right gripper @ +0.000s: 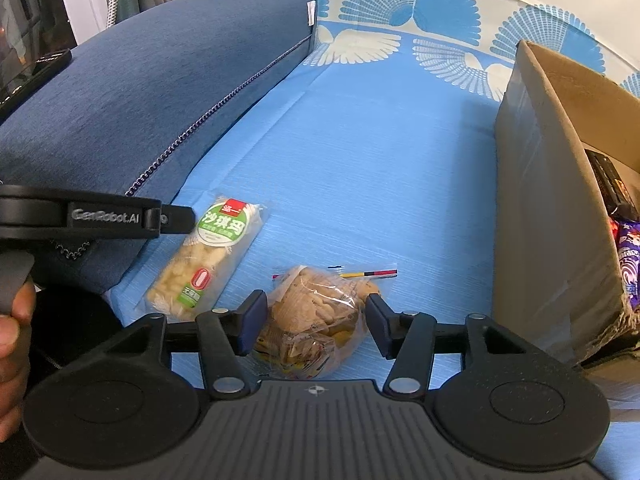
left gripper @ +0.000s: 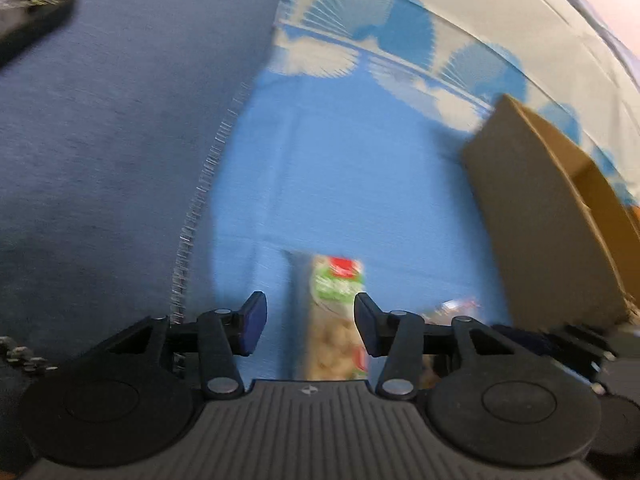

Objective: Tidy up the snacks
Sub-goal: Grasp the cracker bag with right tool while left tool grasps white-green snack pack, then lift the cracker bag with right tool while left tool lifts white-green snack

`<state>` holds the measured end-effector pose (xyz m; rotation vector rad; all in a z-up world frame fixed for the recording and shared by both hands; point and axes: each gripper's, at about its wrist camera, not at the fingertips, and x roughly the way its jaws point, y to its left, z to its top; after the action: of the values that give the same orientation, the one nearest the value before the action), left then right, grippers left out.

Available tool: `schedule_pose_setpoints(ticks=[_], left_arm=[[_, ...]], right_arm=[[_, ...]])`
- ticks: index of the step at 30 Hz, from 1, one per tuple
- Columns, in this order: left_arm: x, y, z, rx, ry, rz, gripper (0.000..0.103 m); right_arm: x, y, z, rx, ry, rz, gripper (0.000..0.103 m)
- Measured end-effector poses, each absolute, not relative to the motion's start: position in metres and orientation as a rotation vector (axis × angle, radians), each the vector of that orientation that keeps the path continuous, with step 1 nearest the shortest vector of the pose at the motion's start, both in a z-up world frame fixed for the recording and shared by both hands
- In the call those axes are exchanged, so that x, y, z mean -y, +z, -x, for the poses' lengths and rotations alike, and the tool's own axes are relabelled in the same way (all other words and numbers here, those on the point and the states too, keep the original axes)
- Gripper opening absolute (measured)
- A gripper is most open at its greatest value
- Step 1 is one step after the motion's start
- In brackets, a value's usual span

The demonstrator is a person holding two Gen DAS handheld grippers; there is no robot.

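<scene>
A long clear snack pack with a green label (right gripper: 208, 256) lies on the light blue seat cushion (right gripper: 360, 160). To its right lies a clear bag of brown pastries (right gripper: 320, 312). My right gripper (right gripper: 316, 322) hovers over that bag, jaws open on either side of it, pads not pressing. My left gripper (left gripper: 310, 322) is open above the green-label pack (left gripper: 338, 300), which looks blurred between its fingers. From the right wrist view, the left gripper (right gripper: 176, 220) shows side-on at the left, tip next to the pack's top end.
An open cardboard box (right gripper: 560, 200) stands on the cushion at the right, holding a purple packet (right gripper: 628, 264) and a dark pack (right gripper: 612, 184). A dark blue sofa armrest (right gripper: 140, 100) bounds the left, with a black device (right gripper: 32, 72) on it. A person's hand (right gripper: 12, 340) grips the left handle.
</scene>
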<state>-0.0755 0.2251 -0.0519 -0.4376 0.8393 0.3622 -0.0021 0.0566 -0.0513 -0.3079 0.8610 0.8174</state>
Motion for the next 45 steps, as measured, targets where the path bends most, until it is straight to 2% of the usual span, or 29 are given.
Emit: schedule_pose_setpoints(ticks=[5,12,27,37,45], left_arm=[[-0.221,-0.059,0.068,-0.89,0.339,0.437,0.053],[-0.211,-0.064,0.059,-0.939,0.307,0.368,0.053],[-0.214,-0.068,0.056,-0.973,0.295,0.386,0.053],[-0.213,-0.071,0.053,-0.997,0.282,0.377,0.053],[-0.21,-0.074,0.049,-1.011,0.274,0.346,0.053]], right_arm=[[-0.058,-0.05,0.003,-0.857,0.815,0.305,0.059],[-0.06,-0.051,0.003,-0.857,0.812,0.306,0.073],[-0.067,-0.062,0.001,-0.878,0.802,0.323,0.077],[-0.07,-0.065,0.002,-0.876,0.794,0.34,0.077],[-0.071,-0.066,0.006,-0.845,0.794,0.377,0.061]])
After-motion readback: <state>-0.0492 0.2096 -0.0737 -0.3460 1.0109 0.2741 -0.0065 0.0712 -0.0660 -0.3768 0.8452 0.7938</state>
